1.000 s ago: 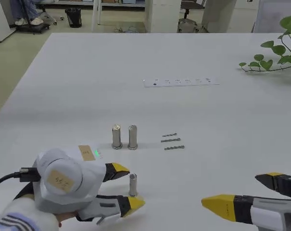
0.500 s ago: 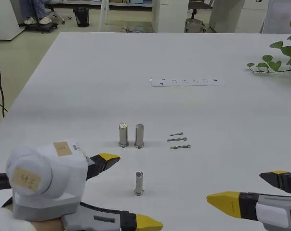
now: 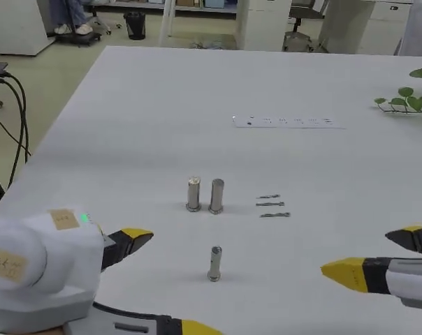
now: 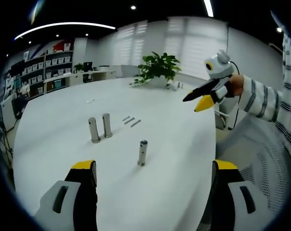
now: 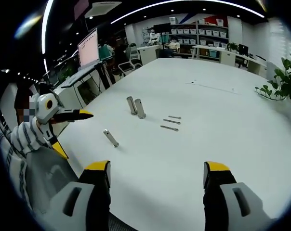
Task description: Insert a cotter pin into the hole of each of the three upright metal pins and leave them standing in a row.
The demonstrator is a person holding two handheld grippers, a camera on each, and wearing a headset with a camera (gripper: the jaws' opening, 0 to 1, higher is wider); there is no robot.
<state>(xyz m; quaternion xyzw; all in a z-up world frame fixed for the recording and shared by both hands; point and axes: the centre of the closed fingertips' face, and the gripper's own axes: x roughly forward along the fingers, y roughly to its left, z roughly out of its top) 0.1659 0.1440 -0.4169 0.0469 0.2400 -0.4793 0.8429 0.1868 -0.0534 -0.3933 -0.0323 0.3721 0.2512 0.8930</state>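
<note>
Steel first: three metal pins (image 3: pixel 216 196) stand on the white table (image 3: pixel 127 125), all silvery, smooth and cylindrical. Two stand upright just beside each other. The third pin (image 3: pixel 214 263) stands alone, nearer to me and apart from that pair, with what looks like a slightly wider foot.

Off to the right of the pair lie three cotter pins (image 3: pixel 270 204), thin and grey. They lie flat and roughly parallel, one behind the other, none of them touching a metal pin.

My left tongs (image 3: pixel 168 282) are spread wide with nothing between the yellow-tipped black jaws. In the left gripper view the third pin sits ahead, between the jaws but well clear of them.

My right tongs (image 3: pixel 368 252) are spread wide too, gripping nothing, low on the right and well apart from everything.

Now the writing. Two tan paper stickers (image 3: pixel 64 218) sit on the rounded white housing of the left tongs, and I can't read what's on them. A small green light (image 3: pixel 82 219) glows beside one.

Farther back lies a long flat white power strip (image 3: pixel 289 121), its markings too small to read. A leafy green plant (image 3: pixel 406 98) trails onto the table at the far right edge.
</note>
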